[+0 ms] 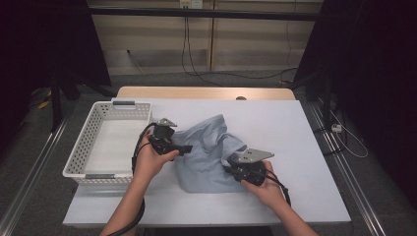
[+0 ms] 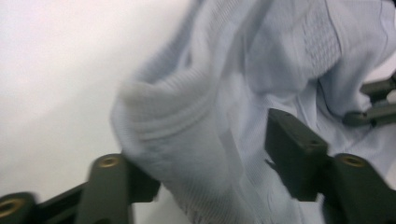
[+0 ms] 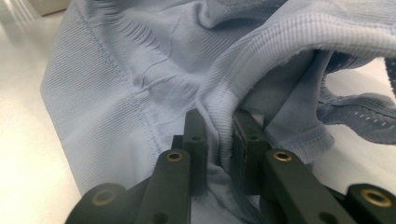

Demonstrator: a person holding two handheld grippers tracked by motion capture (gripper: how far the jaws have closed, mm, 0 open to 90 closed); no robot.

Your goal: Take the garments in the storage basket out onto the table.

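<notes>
A light blue knitted garment lies crumpled in the middle of the white-covered table. My left gripper is at the garment's left edge. In the left gripper view its jaws stand apart, with a ribbed fold of the garment lying loosely between them, unclamped. My right gripper is at the garment's front right. In the right gripper view it is shut on a ribbed hem of the garment, the cloth squeezed between both pads.
A white perforated basket stands at the table's left, just beyond my left hand. The right gripper's black fingers show at the far right of the left gripper view. Bare white table lies to the right and behind the garment.
</notes>
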